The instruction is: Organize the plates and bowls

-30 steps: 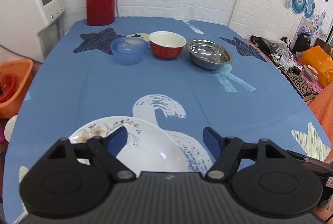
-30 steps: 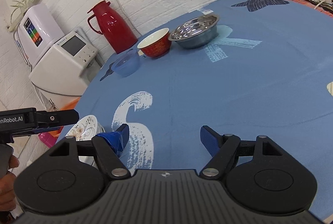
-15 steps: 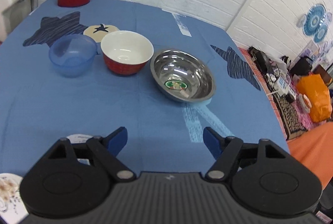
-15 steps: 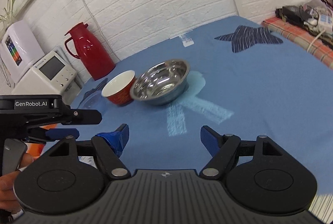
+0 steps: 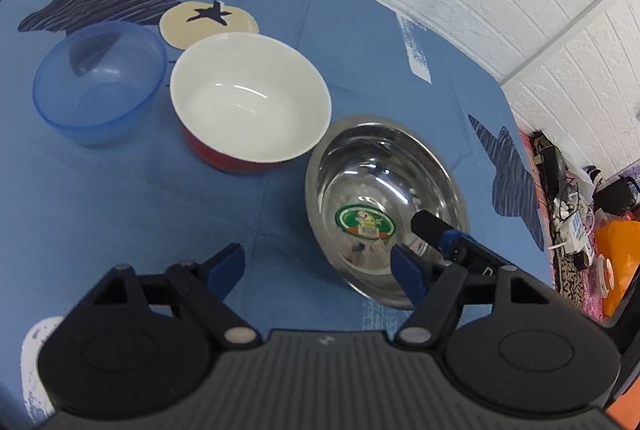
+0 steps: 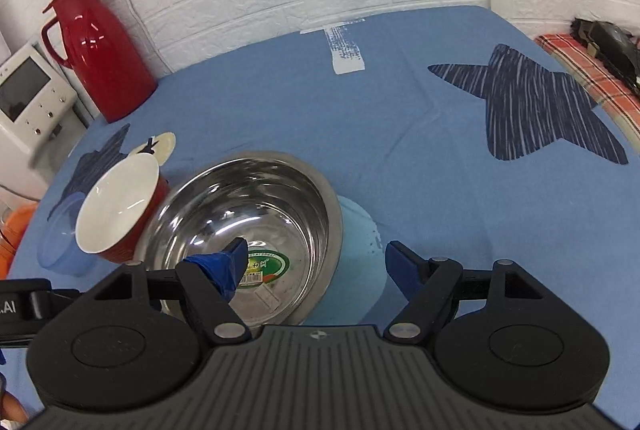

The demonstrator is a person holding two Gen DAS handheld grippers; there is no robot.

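Three bowls sit in a row on the blue-clothed bench [image 5: 120, 198]: blue bowl [image 5: 100, 82], red bowl [image 5: 250, 98], steel bowl [image 6: 248, 218]. The right gripper [image 6: 316, 262] has its fingers spread, the left one inside the steel bowl, the other outside its rim. The left gripper [image 5: 318, 264] is spread too, beside that bowl. Only the right view shows the whole red flask [image 6: 96, 50].

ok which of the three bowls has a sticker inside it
The steel bowl, at the right end of the row: a green and red label sits on its bottom. The red bowl with its plain white inside and the clear blue bowl have none.
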